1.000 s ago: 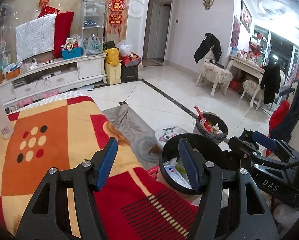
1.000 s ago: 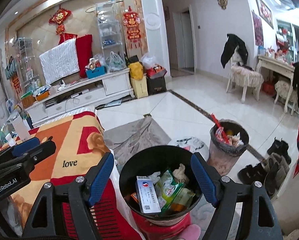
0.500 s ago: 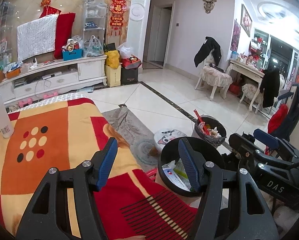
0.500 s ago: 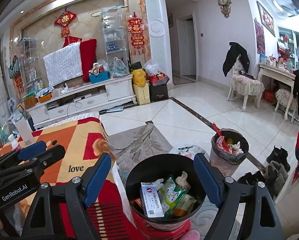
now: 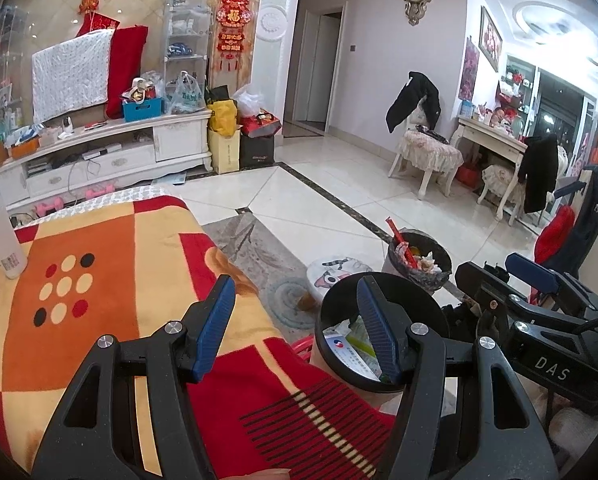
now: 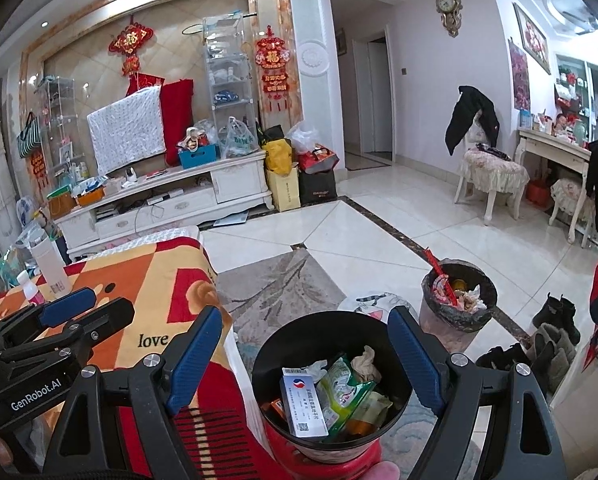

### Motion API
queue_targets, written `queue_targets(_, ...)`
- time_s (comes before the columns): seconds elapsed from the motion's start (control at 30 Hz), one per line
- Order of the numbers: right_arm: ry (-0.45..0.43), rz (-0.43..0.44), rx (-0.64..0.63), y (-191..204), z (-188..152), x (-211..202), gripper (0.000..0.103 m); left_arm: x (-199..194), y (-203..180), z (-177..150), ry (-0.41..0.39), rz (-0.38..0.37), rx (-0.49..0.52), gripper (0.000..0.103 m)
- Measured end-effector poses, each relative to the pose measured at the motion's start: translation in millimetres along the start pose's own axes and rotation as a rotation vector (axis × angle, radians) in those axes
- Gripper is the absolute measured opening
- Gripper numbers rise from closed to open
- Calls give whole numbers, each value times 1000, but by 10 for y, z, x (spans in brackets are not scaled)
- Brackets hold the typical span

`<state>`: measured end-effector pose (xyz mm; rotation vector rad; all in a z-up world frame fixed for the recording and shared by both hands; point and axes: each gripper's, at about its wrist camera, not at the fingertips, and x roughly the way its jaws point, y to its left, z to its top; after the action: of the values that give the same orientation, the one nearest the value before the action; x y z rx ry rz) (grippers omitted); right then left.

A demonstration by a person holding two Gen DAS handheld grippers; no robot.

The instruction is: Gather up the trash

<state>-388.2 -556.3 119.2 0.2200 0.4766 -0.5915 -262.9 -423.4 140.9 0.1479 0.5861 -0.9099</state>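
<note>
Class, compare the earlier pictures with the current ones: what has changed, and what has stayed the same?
The right gripper has just opened its jaws a little wider around the black bin without gripping it, and its view has lifted slightly. The left gripper stays open and empty; the trash lies unchanged.

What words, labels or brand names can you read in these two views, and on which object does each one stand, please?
"love" on the red and orange patterned blanket.
"GenRobot.AI" on the black left gripper.
"DAS" on the black right gripper.
Print on the white and blue carton in the black round bin: too small to read.
Labels on the white bottle, the red wall ornaments and the yellow bag: too blurred.
</note>
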Motion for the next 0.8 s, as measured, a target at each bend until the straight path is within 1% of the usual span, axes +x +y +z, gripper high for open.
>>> queue_targets(0.8, 10, -1, 0, -4, 0, 24, 83, 12, 7, -30, 10, -10, -6, 62)
